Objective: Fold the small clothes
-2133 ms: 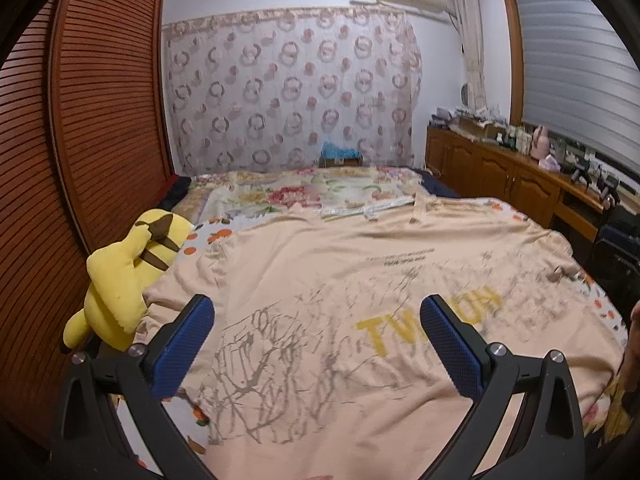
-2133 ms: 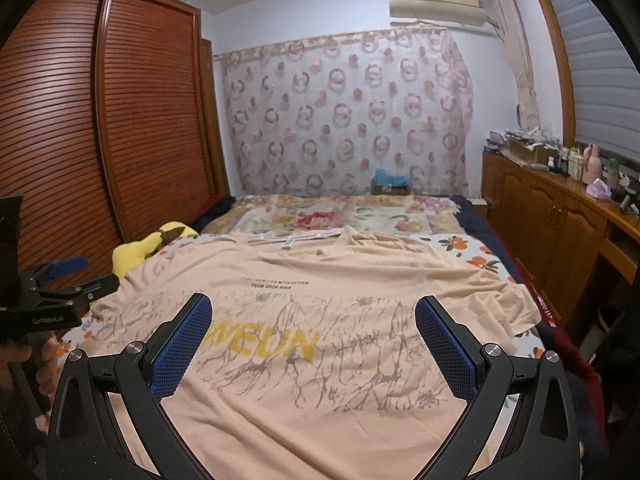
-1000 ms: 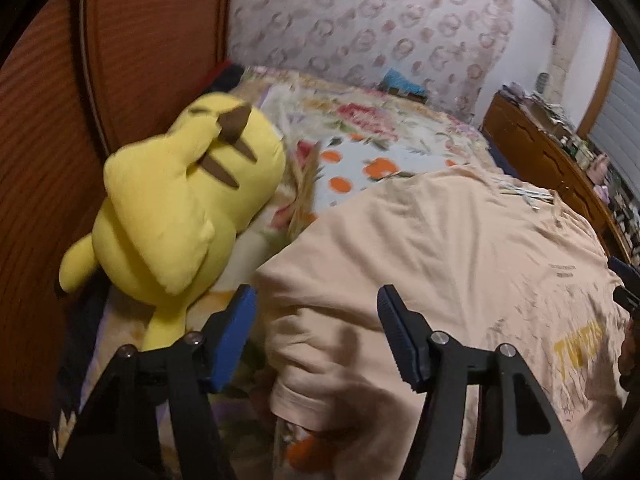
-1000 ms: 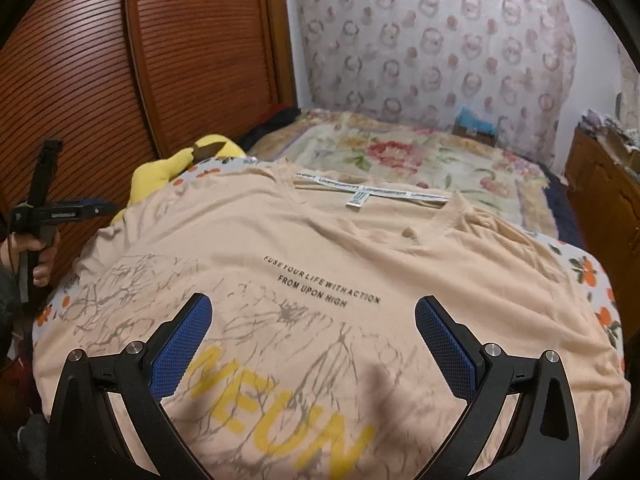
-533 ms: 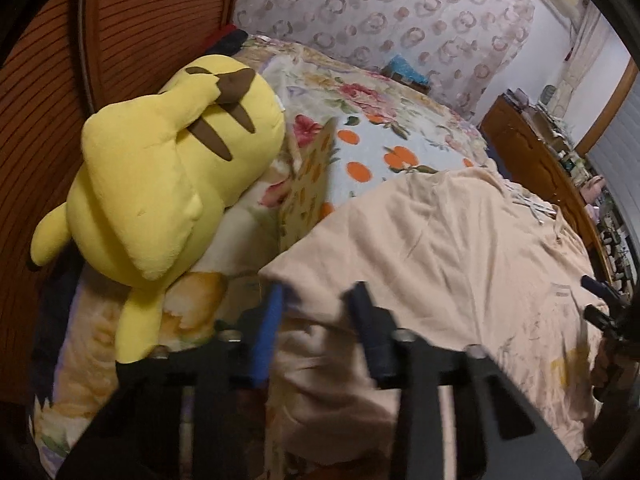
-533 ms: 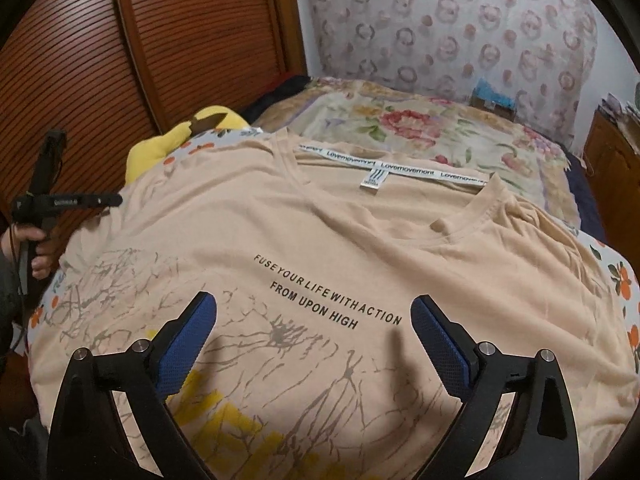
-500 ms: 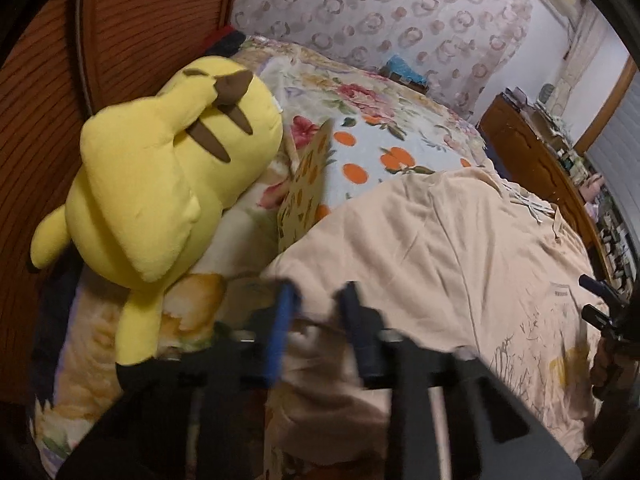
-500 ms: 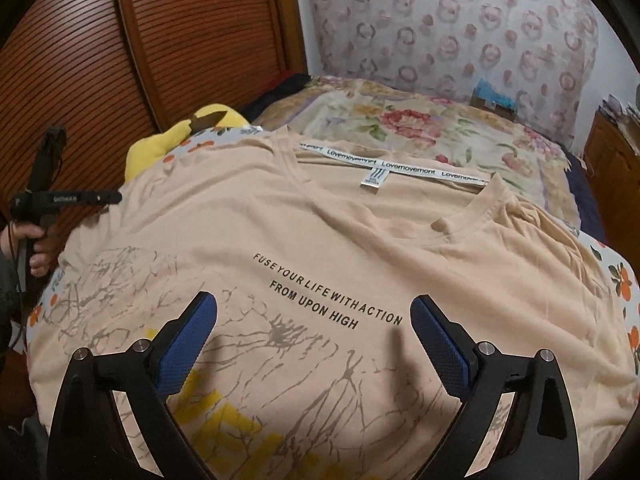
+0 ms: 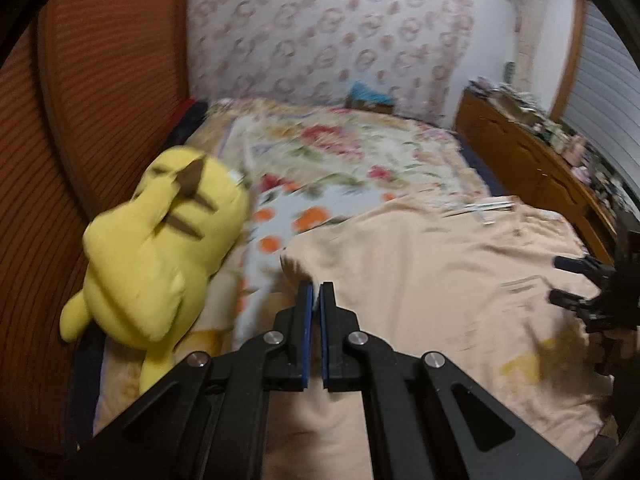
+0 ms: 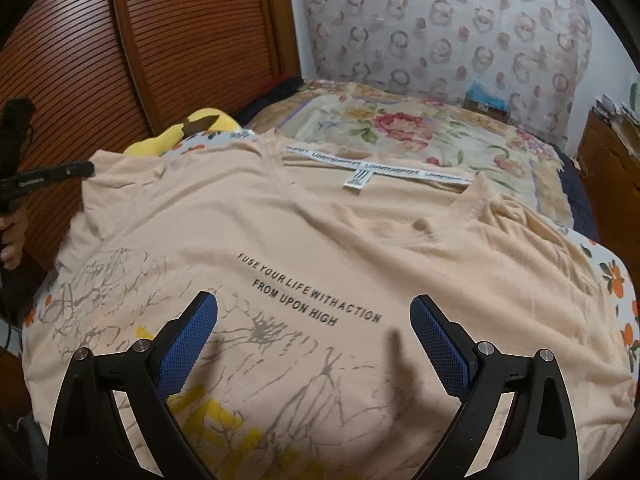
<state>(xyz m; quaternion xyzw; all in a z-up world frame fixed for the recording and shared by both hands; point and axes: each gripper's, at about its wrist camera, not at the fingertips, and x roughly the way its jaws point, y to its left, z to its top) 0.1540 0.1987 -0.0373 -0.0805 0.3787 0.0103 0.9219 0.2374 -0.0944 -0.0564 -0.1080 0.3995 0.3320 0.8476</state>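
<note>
Pinching what seems the T-shirt's (image 9: 420, 280) sleeve, left tongs (image 9: 316, 292); right tongs (image 10: 314, 320) spread above it.

Left gripper (image 9: 316, 294) clamped shut; right gripper (image 10: 314, 340) spread wide, angled downward.

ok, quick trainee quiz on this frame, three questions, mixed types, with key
1. True or false: the left gripper is shut on the sleeve edge of the peach T-shirt.
2. The right gripper is: A) shut on the collar, B) open above the printed chest, C) holding the plush toy.
3. Which yellow thing lies beside the shirt, against the wooden louvred doors?

Key: 1 true; 2 B; 3 the yellow plush toy.
</note>
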